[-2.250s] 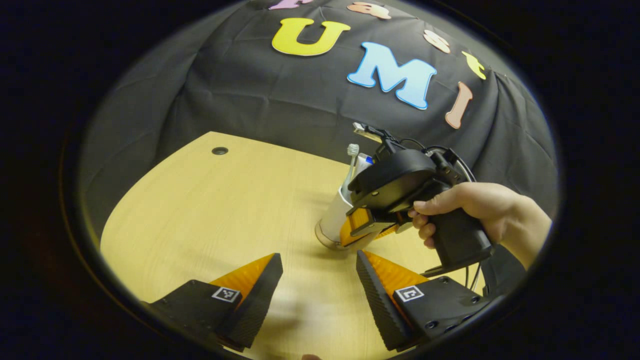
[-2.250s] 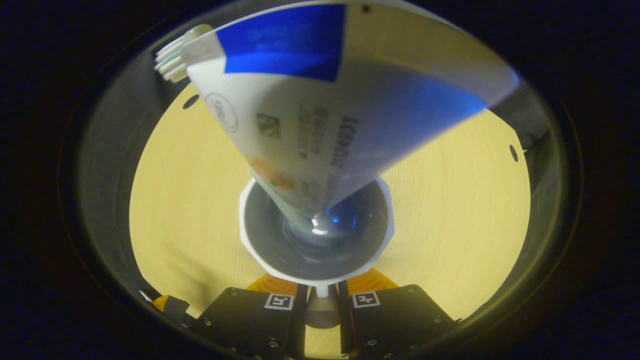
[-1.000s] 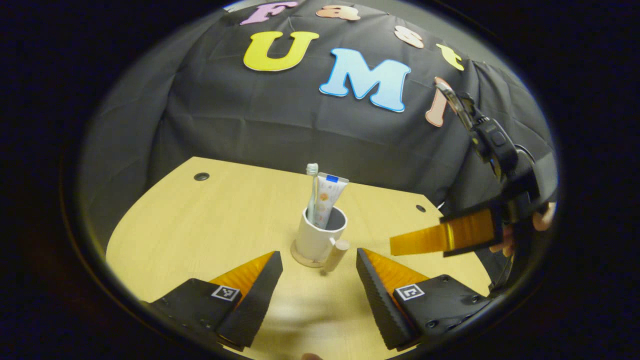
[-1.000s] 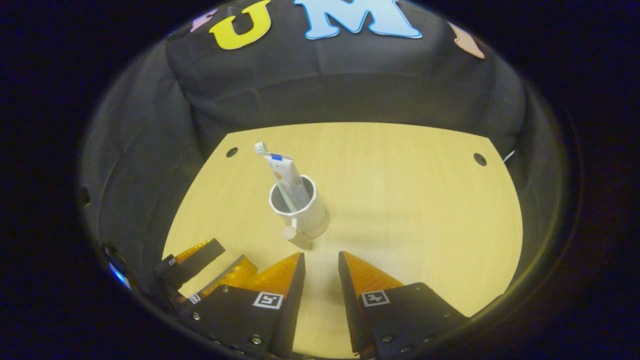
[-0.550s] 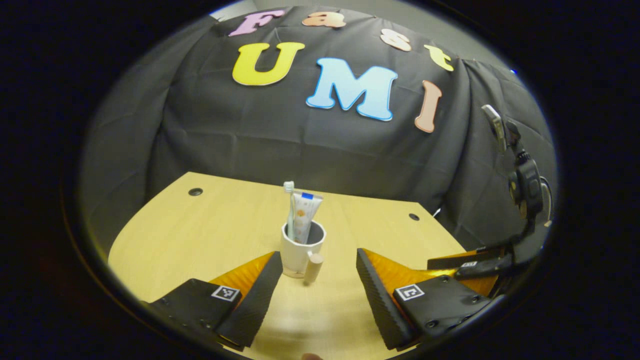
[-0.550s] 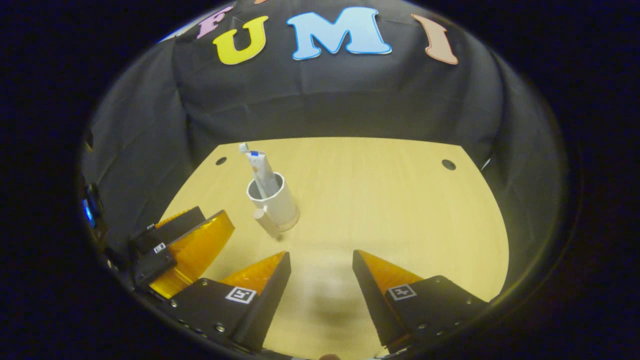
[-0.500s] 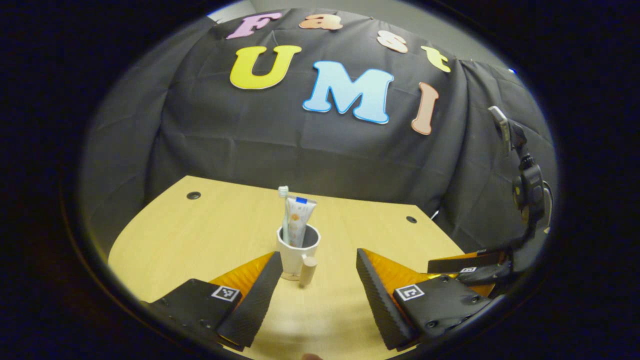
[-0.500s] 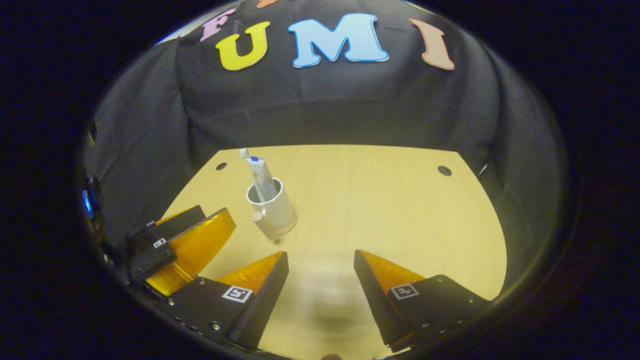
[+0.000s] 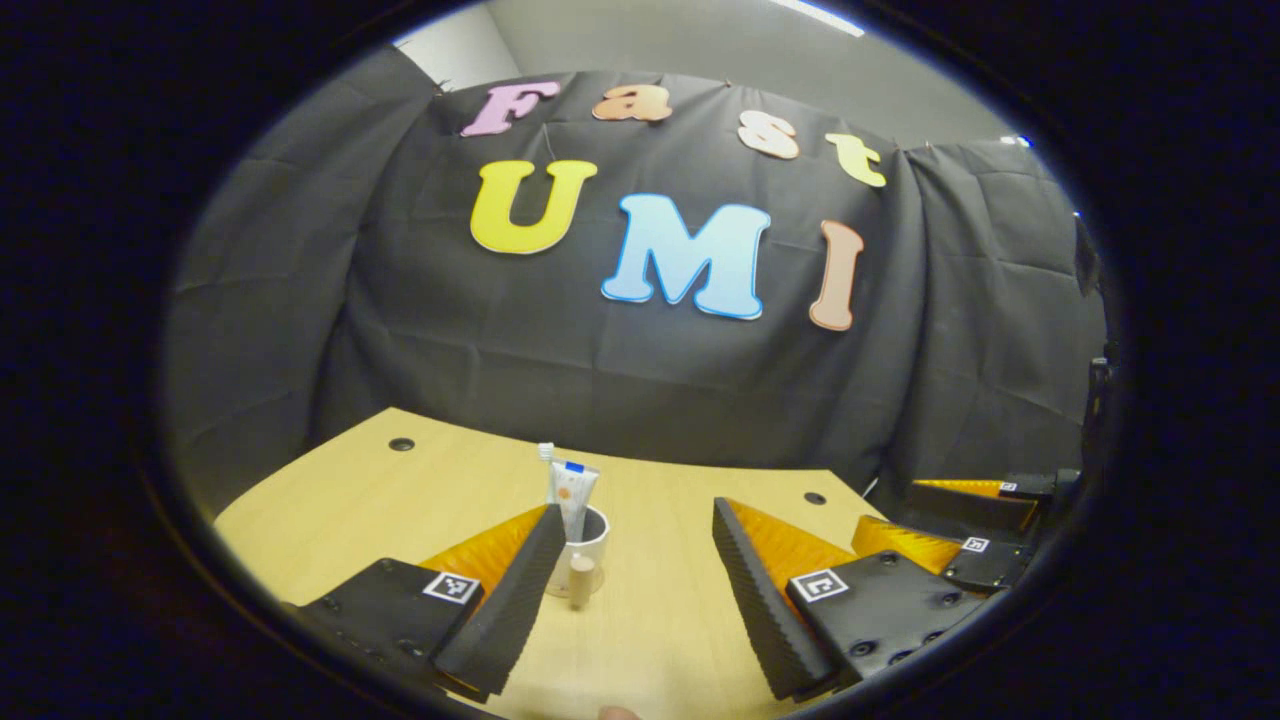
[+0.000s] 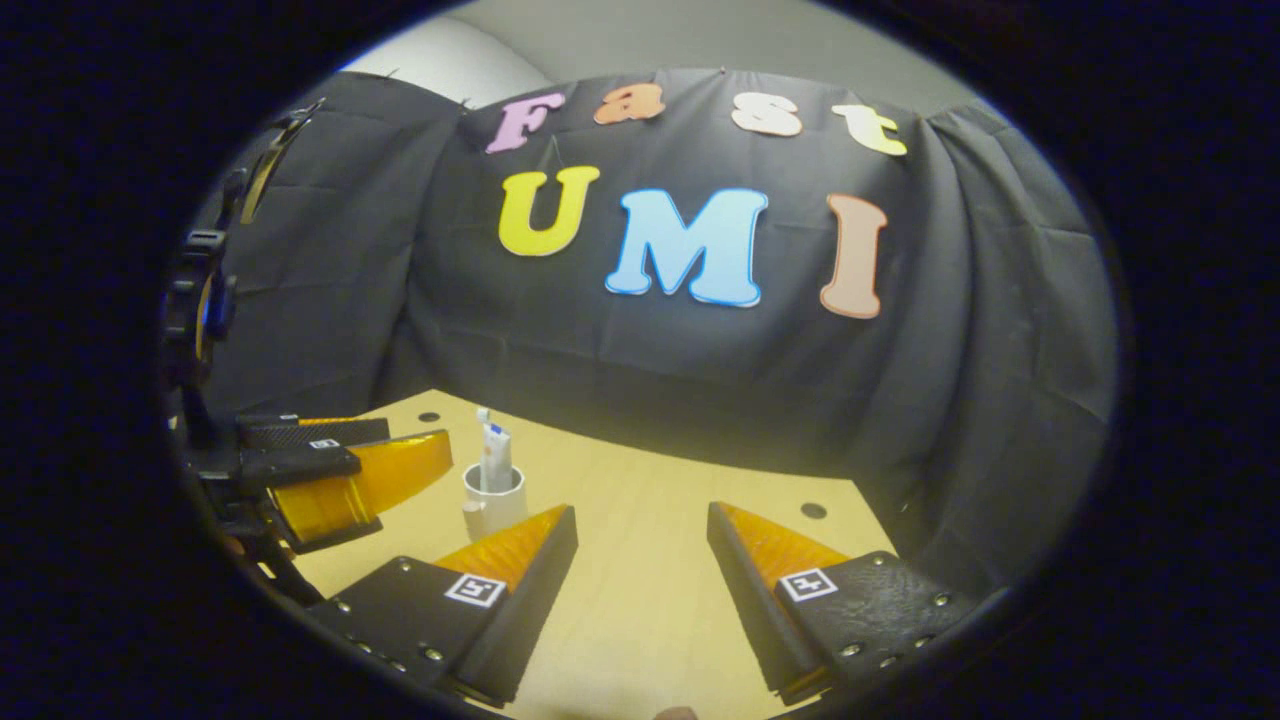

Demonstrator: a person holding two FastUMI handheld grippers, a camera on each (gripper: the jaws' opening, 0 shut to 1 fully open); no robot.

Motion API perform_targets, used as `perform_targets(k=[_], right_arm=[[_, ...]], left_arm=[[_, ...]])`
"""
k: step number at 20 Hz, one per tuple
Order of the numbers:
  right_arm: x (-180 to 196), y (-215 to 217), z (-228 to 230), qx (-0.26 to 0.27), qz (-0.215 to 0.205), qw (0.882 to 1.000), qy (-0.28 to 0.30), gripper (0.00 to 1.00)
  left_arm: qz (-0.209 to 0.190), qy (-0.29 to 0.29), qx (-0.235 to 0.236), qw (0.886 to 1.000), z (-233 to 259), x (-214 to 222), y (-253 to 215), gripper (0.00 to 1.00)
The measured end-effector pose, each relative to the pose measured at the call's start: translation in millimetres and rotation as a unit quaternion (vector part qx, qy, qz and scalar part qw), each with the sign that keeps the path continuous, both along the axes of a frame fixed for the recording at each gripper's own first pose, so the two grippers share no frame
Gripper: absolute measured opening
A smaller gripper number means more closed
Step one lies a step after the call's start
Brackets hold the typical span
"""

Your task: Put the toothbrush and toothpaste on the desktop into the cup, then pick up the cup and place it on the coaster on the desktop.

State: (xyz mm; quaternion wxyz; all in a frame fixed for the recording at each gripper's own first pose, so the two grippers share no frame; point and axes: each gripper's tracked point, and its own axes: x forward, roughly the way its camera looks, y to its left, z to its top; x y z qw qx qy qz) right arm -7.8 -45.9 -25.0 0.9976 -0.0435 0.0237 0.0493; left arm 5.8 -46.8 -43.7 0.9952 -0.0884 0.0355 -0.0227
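Cup with toothbrush and toothpaste stands on the desk, both grippers held apart and empty.

In the left gripper view, the left gripper [image 9: 635, 560] is seen with its fingers spread wide, nothing between them; the white cup [image 9: 588, 540] is seen upright on the wooden desk [image 9: 360, 490], partly behind the left finger, with the toothpaste [image 9: 571, 495] and toothbrush [image 9: 546, 455] standing in it; the coaster cannot be made out. The right gripper [image 9: 975, 520] is seen at the right edge. In the right gripper view, the right gripper [image 10: 640, 560] is likewise held open and empty, the cup [image 10: 490, 500] is seen farther off, and the left gripper [image 10: 340, 465] is seen just beside it, clear of it.
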Motion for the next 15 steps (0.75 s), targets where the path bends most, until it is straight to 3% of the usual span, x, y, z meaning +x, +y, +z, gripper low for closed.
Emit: perform_targets(k=[5,8,9,15], right_arm=[[3,-3,22,-0.015,-0.008,0.998,-0.067,0.84],[4,-2,29,-0.019,-0.014,0.997,-0.079,0.84],[3,-2,30,-0.018,-0.012,0.996,-0.083,0.84],[-1,-1,35,-0.015,-0.009,0.995,-0.095,0.84]], left_arm=[[0.012,-0.066,0.013,0.998,31,-19,4,0.95],[0.013,-0.074,0.034,0.997,39,-20,14,0.92],[0.014,-0.078,0.035,0.996,42,-21,17,0.96],[0.011,-0.081,0.028,0.996,43,-25,24,0.93]])
